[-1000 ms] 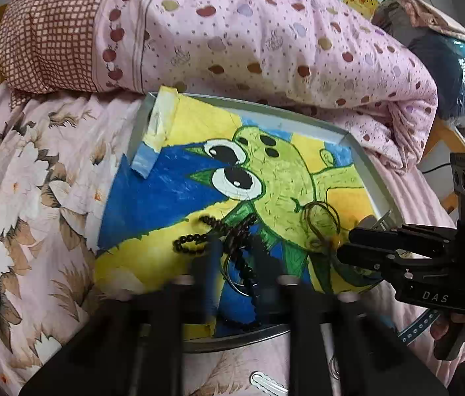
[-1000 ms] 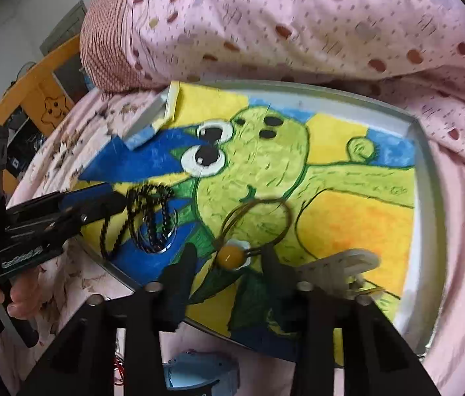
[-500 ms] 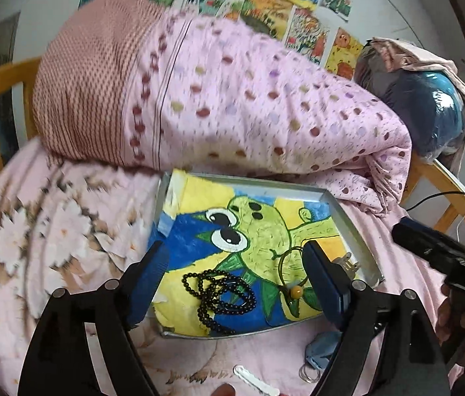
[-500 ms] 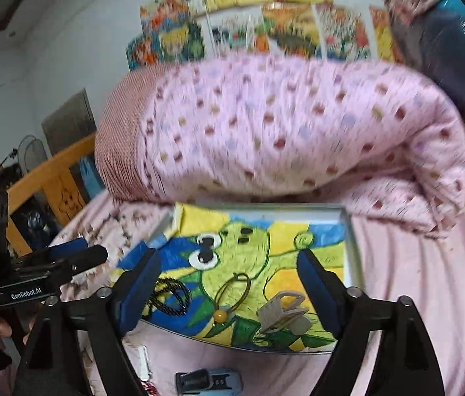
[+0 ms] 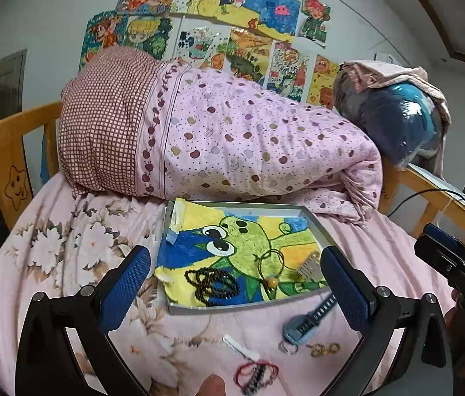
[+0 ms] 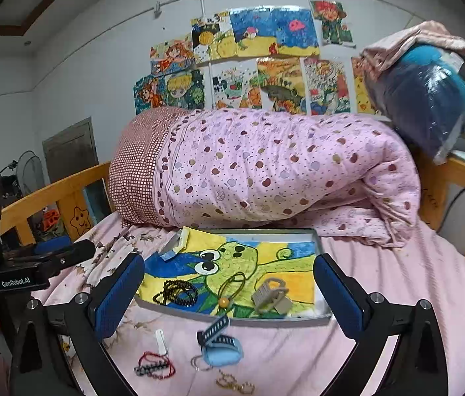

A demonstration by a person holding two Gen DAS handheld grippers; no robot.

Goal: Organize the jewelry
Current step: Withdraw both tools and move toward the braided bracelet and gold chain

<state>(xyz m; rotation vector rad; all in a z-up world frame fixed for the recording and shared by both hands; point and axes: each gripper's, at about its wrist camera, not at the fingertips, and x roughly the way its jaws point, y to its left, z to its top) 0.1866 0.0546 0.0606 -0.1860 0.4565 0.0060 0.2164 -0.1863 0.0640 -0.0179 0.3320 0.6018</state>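
Observation:
A grey metal tray point(image 5: 318, 227) point(image 6: 321, 254) lined with a frog drawing lies on the bed. In it lie a black bead necklace point(image 5: 212, 285) point(image 6: 176, 292), a cord necklace with an amber bead point(image 5: 272, 282) point(image 6: 223, 302) and a beige hair clip point(image 5: 310, 264) point(image 6: 270, 295). In front of the tray on the sheet lie a blue watch point(image 5: 305, 325) point(image 6: 220, 346), a red and black bracelet point(image 5: 255, 374) point(image 6: 154, 366), a white clip point(image 5: 239, 346) point(image 6: 161, 338) and a gold chain point(image 5: 324, 349) point(image 6: 234, 383). My left gripper point(image 5: 235, 283) and right gripper point(image 6: 229, 300) are open, empty, held back above the bed.
A rolled pink quilt point(image 5: 232, 142) lies right behind the tray. A wooden bed rail point(image 5: 4, 138) runs on both sides. A blue bag point(image 5: 394, 118) sits at the right end. Drawings point(image 5: 219, 26) hang on the wall.
Both grippers opened, releasing the black beads and the cord necklace into the tray, then pulled back and up away from it.

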